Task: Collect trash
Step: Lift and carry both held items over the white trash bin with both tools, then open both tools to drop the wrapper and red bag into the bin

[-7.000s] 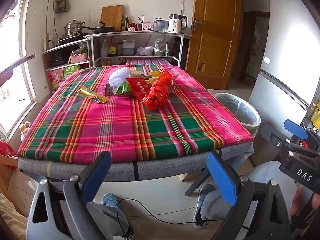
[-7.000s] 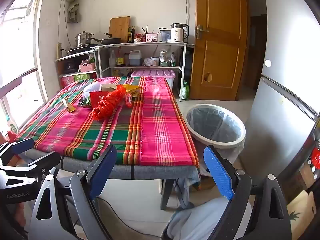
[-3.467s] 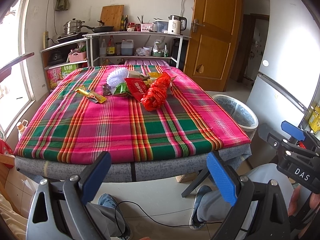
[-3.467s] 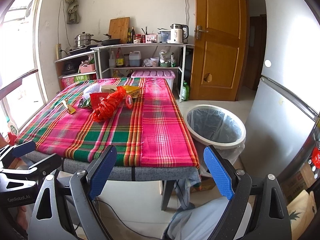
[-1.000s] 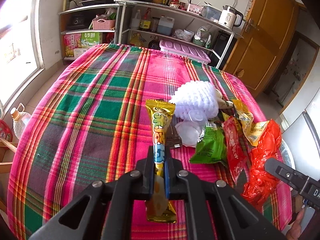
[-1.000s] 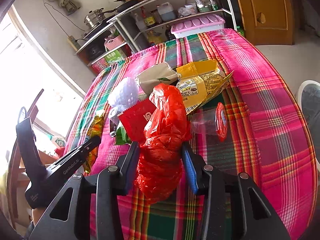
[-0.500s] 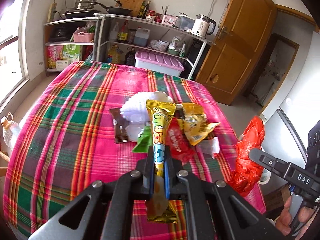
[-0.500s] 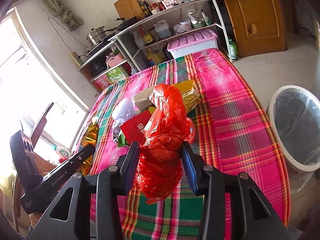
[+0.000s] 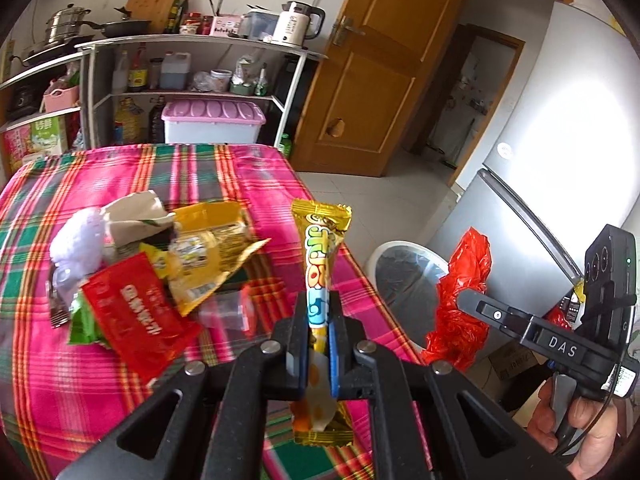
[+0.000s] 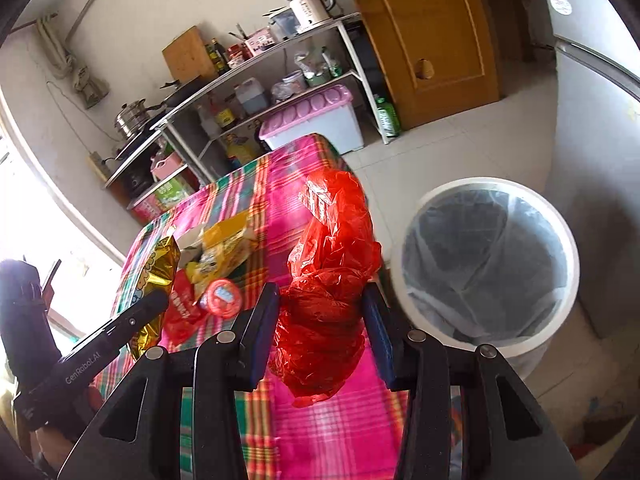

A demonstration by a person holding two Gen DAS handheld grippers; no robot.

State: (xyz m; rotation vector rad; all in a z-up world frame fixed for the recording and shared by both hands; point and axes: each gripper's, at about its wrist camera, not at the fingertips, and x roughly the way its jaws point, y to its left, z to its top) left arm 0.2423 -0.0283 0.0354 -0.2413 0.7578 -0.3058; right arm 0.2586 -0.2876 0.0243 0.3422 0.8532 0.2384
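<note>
- We pinch a long yellow snack wrapper (image 9: pixel 320 264) tight in our left gripper (image 9: pixel 319 344), up above the checked tablecloth (image 9: pixel 248 168).
- Our right gripper (image 10: pixel 320 320) squeezes a crumpled red plastic bag (image 10: pixel 332 264).
- The white trash bin (image 10: pixel 486 268) sits on the floor just beside the table.
- More wrappers (image 9: pixel 160 264) lie in 1 pile on the cloth.

- Left gripper (image 9: pixel 318 332) clamped on a yellow wrapper (image 9: pixel 320 248), held upright above the table (image 9: pixel 120 392).
- Right gripper (image 9: pixel 470 300) at right, gripped by a hand (image 9: pixel 576 432), carrying a red bag (image 9: pixel 460 300) in front of the bin (image 9: pixel 384 260).
- Bin white-rimmed (clear liner inside), on the floor past the table's right edge.
- Left on the plaid cloth: red packet (image 9: pixel 140 312), yellow packet (image 9: pixel 208 248), white wad (image 9: pixel 78 236), touching in one heap.
</note>
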